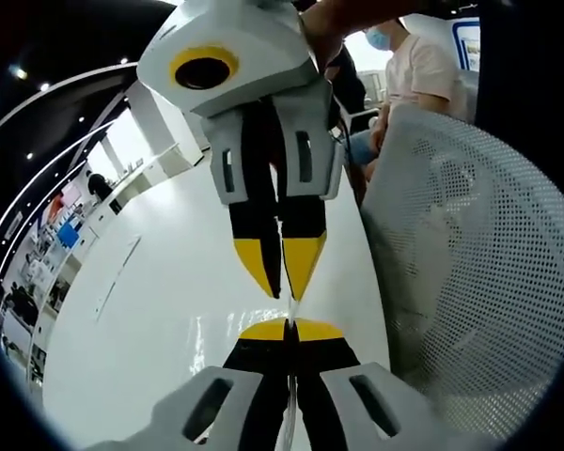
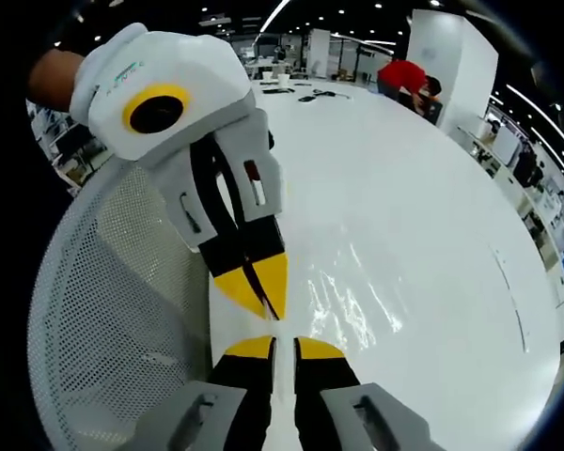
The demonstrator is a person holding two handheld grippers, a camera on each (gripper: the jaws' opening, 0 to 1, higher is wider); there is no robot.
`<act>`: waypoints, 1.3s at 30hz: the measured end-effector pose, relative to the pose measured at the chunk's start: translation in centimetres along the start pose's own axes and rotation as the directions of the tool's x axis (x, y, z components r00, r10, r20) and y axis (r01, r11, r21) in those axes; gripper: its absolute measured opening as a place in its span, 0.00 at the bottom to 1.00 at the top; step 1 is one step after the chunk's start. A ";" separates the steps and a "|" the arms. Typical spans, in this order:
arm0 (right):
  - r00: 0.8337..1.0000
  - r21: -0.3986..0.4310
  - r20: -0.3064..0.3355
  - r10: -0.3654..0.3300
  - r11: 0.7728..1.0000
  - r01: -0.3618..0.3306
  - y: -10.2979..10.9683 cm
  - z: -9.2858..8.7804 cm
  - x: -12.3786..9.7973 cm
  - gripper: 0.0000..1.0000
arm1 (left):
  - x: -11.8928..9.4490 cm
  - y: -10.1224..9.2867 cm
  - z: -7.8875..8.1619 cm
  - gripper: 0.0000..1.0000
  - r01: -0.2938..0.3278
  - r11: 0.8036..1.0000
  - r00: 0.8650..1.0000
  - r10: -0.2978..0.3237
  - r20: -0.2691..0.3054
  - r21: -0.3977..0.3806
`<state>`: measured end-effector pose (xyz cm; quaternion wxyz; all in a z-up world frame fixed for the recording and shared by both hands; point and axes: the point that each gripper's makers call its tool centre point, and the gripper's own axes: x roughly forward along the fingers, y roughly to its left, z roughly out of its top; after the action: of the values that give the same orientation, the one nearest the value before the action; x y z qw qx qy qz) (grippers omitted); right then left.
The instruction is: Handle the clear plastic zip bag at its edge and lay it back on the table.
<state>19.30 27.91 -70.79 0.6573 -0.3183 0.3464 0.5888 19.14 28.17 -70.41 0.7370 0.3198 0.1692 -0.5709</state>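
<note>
I am holding one clear zip bag [image 2: 343, 296] over the white table [image 2: 432, 188] with two grippers. Left gripper [image 1: 289, 324] and right gripper [image 2: 284, 340] are both pinching its edge, fingers closed tip to tip.

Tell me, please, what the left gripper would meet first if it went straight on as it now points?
Probably the right gripper: its yellow tips face the left gripper head-on, almost touching, with the bag edge between them. Depth is hard to judge.

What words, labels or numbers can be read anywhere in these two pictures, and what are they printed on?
None can be read.
Small teal print on the white housing of the left gripper: too small and blurred.
Colourful posters on the far wall: blurred.
Blue-edged sign behind the seated person: illegible.
</note>
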 end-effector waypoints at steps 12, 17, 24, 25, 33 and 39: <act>0.999 0.024 -0.015 0.028 0.999 -0.027 0.4 -0.3 0.5 0.00 | 0.2 0.0 -0.3 0.00 0.015 1.000 1.000 -0.015 0.010 -0.026; 0.999 0.015 -0.049 0.013 1.000 -0.013 0.1 -0.5 0.8 0.00 | 0.2 0.3 -0.4 0.12 0.001 0.999 1.000 -0.001 0.002 -0.043; 0.998 0.021 -0.068 0.004 1.000 -0.003 -0.2 -0.8 1.1 0.00 | -0.2 0.4 -0.6 0.17 0.001 1.000 1.000 -0.002 -0.017 -0.024; 0.998 0.022 -0.069 0.003 1.000 -0.002 -0.2 -0.8 1.1 0.00 | -0.2 0.4 -0.6 0.18 -0.001 1.000 1.000 0.001 -0.018 -0.025; 0.997 0.036 -0.077 -0.008 0.999 0.011 -0.4 -0.6 1.3 0.00 | -0.7 0.0 -0.8 0.25 -0.005 1.000 1.000 0.005 -0.028 0.012; 0.996 0.045 -0.084 -0.018 0.999 0.022 -0.7 -0.6 1.4 0.00 | -1.3 0.2 -0.2 0.21 -0.029 0.999 1.000 0.029 0.001 0.026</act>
<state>20.05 28.10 -72.24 0.6553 -0.3308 0.3839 0.5602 18.95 29.29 -69.67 0.7412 0.3315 0.1568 -0.5623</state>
